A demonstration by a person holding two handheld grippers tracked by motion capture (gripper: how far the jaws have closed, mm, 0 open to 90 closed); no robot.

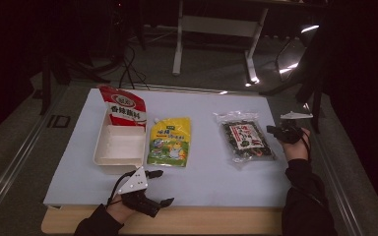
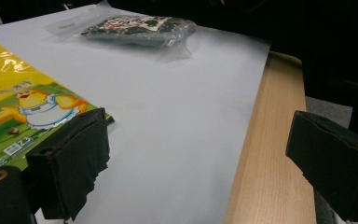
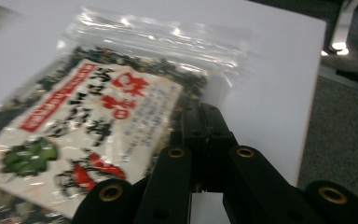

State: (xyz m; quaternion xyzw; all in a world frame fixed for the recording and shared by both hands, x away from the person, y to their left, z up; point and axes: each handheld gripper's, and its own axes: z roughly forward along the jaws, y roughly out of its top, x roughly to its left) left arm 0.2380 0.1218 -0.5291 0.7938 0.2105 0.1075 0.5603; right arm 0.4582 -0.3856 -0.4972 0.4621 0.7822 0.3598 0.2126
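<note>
So far nothing is in the white tray [image 1: 103,147]. My right claw [image 1: 274,131] is pressed together at the dark seaweed bag's [image 1: 246,139] three o'clock edge (grip uncertain). Left claw [image 1: 158,187] spread, idle at six o'clock.

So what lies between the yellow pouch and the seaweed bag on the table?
Nothing: in the high view, only bare white tabletop separates the yellow pouch from the seaweed bag. The left gripper view shows that same bare stretch.
</note>
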